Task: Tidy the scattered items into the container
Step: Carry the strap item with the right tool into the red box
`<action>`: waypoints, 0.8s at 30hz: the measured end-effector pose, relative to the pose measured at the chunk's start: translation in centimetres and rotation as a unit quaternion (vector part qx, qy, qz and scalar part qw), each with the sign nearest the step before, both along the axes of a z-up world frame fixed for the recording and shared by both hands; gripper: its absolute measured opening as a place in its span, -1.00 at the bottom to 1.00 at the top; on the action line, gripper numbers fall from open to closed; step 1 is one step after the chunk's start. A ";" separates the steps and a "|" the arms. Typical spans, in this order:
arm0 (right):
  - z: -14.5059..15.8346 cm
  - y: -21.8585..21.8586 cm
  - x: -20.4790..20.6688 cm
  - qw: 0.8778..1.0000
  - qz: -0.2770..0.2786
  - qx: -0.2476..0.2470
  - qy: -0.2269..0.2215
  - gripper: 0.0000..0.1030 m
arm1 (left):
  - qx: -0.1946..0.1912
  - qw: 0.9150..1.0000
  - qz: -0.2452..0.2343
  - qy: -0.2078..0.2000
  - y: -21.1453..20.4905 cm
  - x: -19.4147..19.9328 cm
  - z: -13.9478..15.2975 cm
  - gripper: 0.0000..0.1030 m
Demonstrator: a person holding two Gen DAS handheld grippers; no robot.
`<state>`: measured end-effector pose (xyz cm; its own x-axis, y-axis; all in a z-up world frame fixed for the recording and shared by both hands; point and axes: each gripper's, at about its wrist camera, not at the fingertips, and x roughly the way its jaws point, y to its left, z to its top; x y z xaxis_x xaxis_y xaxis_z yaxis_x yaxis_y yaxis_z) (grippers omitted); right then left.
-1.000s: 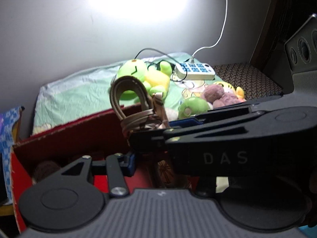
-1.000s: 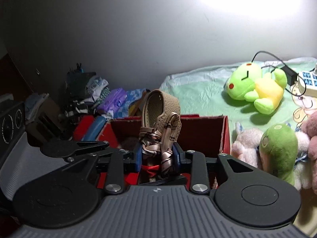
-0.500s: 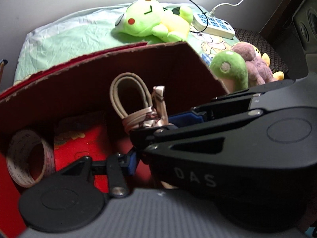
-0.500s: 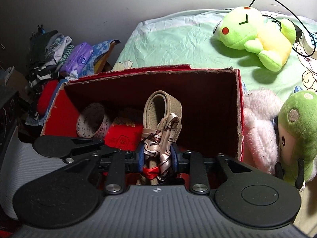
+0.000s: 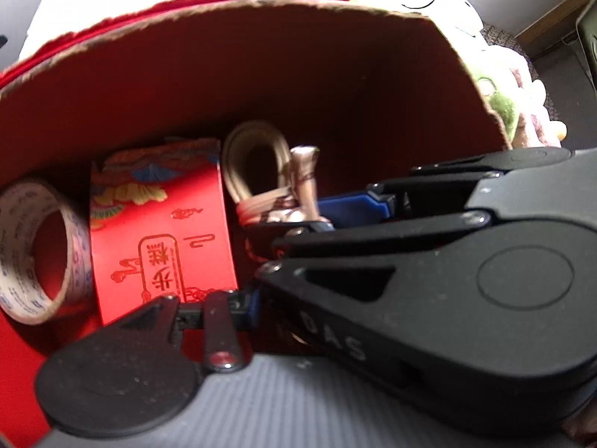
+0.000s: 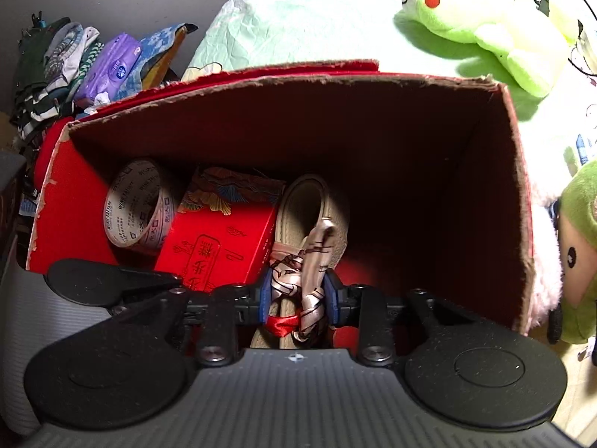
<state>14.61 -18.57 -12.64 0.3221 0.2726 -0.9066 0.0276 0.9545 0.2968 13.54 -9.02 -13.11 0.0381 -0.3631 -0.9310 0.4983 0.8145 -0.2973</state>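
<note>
Right wrist view: right gripper is clamping the beige belt bundle w/ patterned scarf tied round it, blue pads pressing both sides. Bundle is sitting inside the red cardboard box, its loop leaning just beside a red gift box; tape roll is lying at the left wall. Green plush is lying on the sheet beyond the box. Left wrist view: left gripper is mostly blocked by the right gripper's body; can't tell if its jaws are apart or together.
</note>
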 end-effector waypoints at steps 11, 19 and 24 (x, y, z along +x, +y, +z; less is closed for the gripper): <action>1.0 0.0 -0.9 0.999 -0.022 -0.017 -0.034 -0.29 | -0.033 0.999 0.019 0.001 1.3 0.0 0.3 -0.12; 1.9 -0.4 -1.5 0.998 -0.036 -0.016 -0.051 -0.31 | -0.045 0.999 0.019 -0.009 2.1 -0.2 0.7 -0.07; 2.5 -0.4 -2.1 0.997 -0.046 -0.007 -0.067 -0.29 | -0.055 0.998 0.024 -0.010 2.9 -0.2 0.9 -0.07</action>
